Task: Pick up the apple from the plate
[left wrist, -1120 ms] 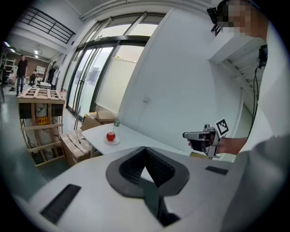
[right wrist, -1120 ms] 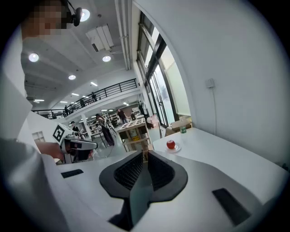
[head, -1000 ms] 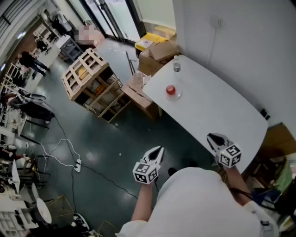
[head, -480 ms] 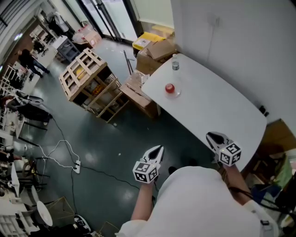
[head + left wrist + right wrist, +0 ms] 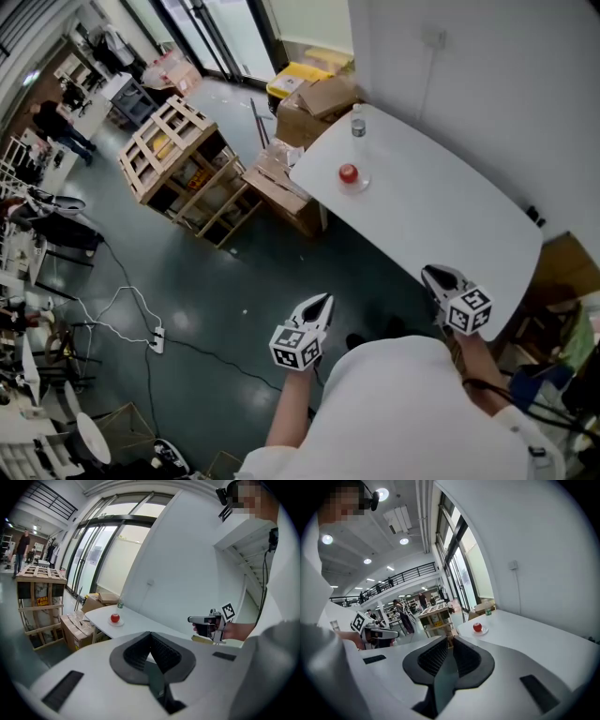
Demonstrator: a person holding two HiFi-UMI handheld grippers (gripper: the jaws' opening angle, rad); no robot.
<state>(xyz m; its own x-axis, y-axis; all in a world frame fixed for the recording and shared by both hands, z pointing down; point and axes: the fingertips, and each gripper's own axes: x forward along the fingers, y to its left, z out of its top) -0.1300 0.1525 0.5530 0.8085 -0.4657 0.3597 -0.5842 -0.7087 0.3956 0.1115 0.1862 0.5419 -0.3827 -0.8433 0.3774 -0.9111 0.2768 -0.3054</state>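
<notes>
A red apple sits on a small white plate near the far end of a long white table. It also shows far off as the apple in the left gripper view and the apple in the right gripper view. My left gripper hangs over the floor, short of the table, shut and holding nothing. My right gripper is at the table's near edge, jaws together and empty. Both point toward the apple from well away.
A clear bottle stands behind the plate at the table's far end. Cardboard boxes and a wooden crate stand on the floor left of the table. A white wall runs along the table's right side. Cables lie on the floor.
Both grippers have edged slightly forward toward the table. Their jaws stay as they were, and the apple has not moved on its plate.
</notes>
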